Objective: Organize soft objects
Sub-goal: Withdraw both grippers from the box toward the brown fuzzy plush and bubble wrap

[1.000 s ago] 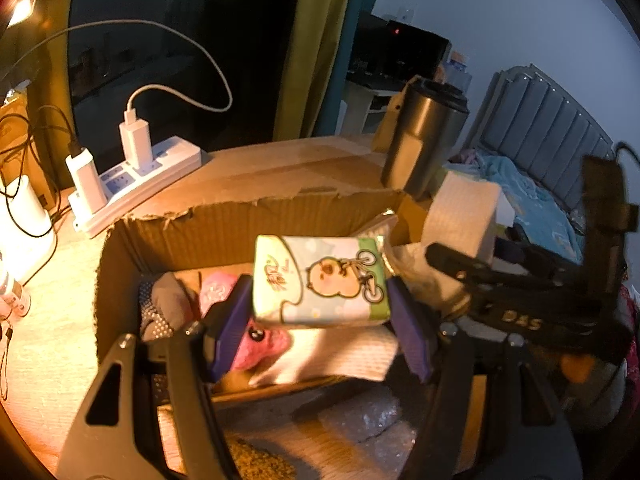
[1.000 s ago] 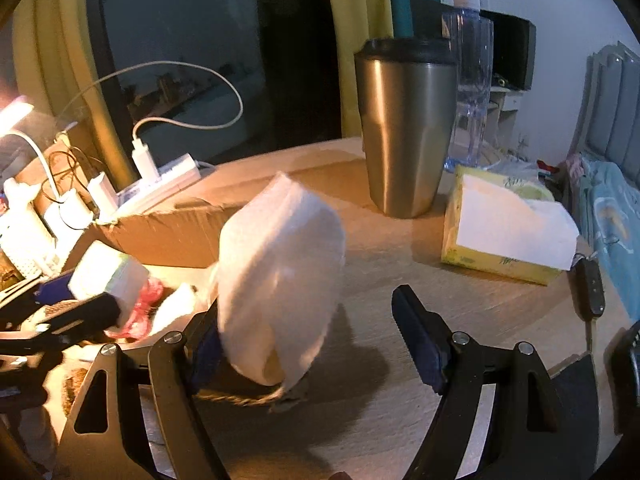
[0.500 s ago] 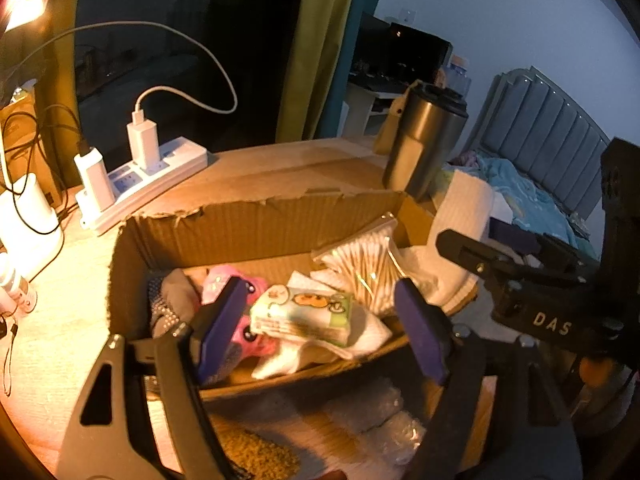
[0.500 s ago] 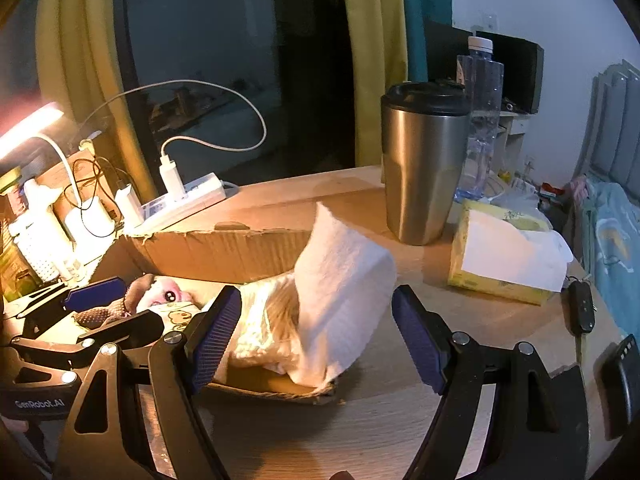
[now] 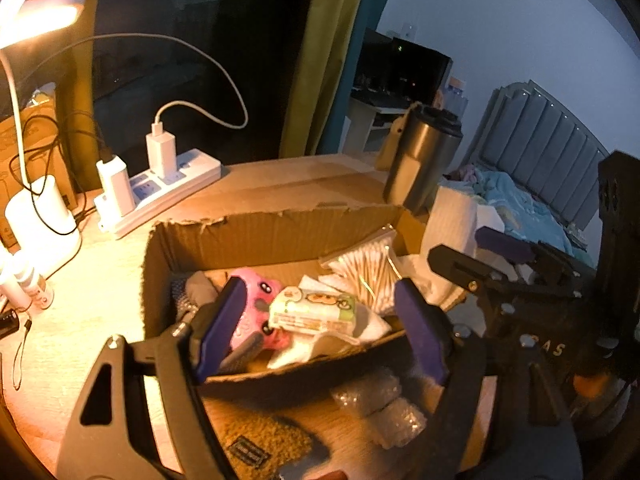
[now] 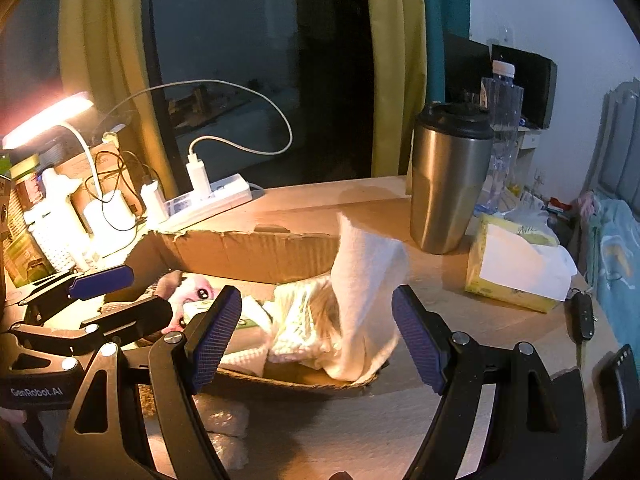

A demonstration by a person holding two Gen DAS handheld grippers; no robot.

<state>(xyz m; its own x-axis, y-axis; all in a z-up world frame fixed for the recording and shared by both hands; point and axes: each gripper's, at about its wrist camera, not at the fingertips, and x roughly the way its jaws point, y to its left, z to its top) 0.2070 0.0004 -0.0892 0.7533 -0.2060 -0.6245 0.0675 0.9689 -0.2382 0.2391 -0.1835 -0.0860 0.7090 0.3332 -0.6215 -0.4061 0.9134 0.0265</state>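
Two soft things have just gone into the cardboard box (image 5: 256,236) — the tissue pack (image 5: 314,312) off my left gripper (image 5: 320,328), and the white towel (image 6: 368,300) off my right gripper (image 6: 316,336). The pack lies flat in the middle of the box, resting against the pink plush toy (image 5: 256,312) and just in front of the bag of cotton swabs (image 5: 368,272). The towel stands slumped at the box's right end, draped over its low front wall.

A second ago the left pads were clamped on the pack, held up above the box; now both sets of jaws stand wide with nothing between them, and both grippers sit back on the near side of the box. The towel, which was up in the right jaws over the table, has settled into the box.

I judge this pair of placements done. The bubble wrap (image 5: 380,408) lies on the table just in front of the box and looks like the next soft candidate. The steel tumbler (image 6: 448,180) behind the box and the yellow tissue box (image 6: 516,264) beyond its right end are untouched.
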